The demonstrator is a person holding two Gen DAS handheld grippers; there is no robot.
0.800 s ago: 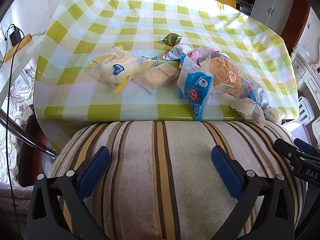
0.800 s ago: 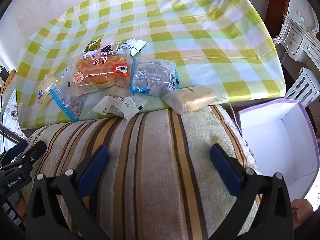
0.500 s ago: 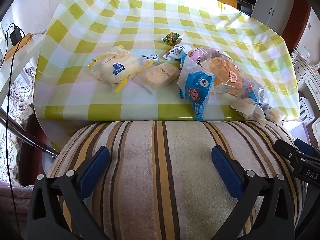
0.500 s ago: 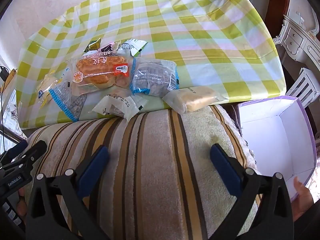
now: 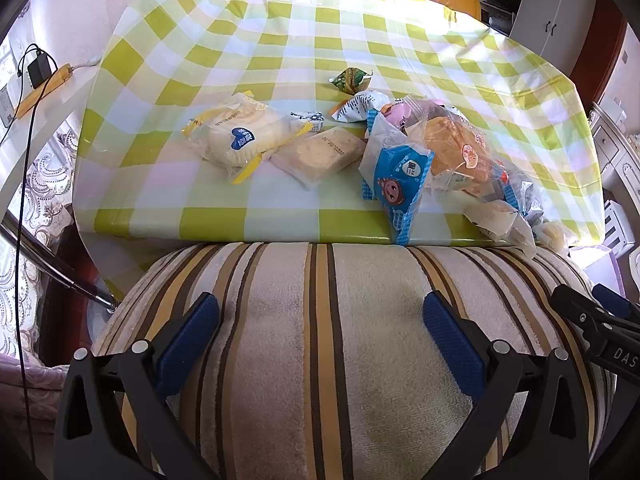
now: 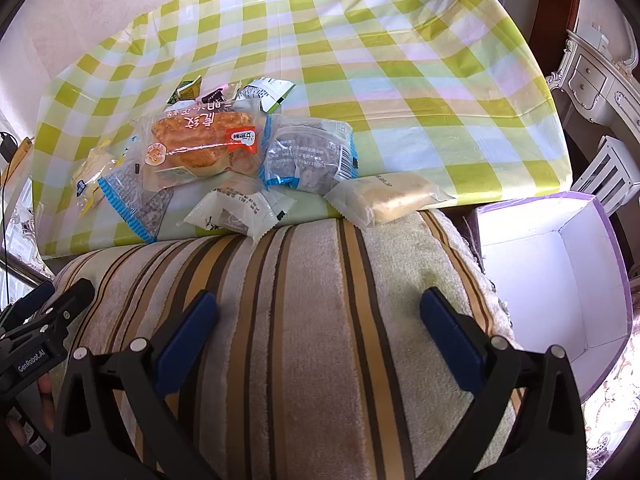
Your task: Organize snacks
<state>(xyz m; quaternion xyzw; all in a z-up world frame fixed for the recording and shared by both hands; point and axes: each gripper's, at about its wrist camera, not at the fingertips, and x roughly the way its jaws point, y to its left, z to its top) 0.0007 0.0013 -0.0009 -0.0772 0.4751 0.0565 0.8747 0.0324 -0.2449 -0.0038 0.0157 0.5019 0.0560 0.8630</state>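
Several wrapped snacks lie on the green-checked table (image 5: 280, 60): a round white bun pack (image 5: 244, 138), a pale cake bar (image 5: 320, 154), a blue cartoon pack (image 5: 398, 182) and an orange bread bag (image 6: 200, 140). A dark snack pack (image 6: 310, 156) and a pale bar (image 6: 390, 198) lie at the near table edge. My left gripper (image 5: 320, 322) and right gripper (image 6: 318, 322) are both open and empty, hovering over a striped cushion well short of the snacks.
The striped cushion (image 6: 320, 320) fills the foreground in front of the table. An open white box with purple trim (image 6: 560, 272) sits to the right of the cushion. A white cabinet (image 6: 596, 80) stands at far right. Cables and a charger (image 5: 38, 72) lie at left.
The white box has moved up and left, further into the right wrist view. Both grippers stay nearly still and open.
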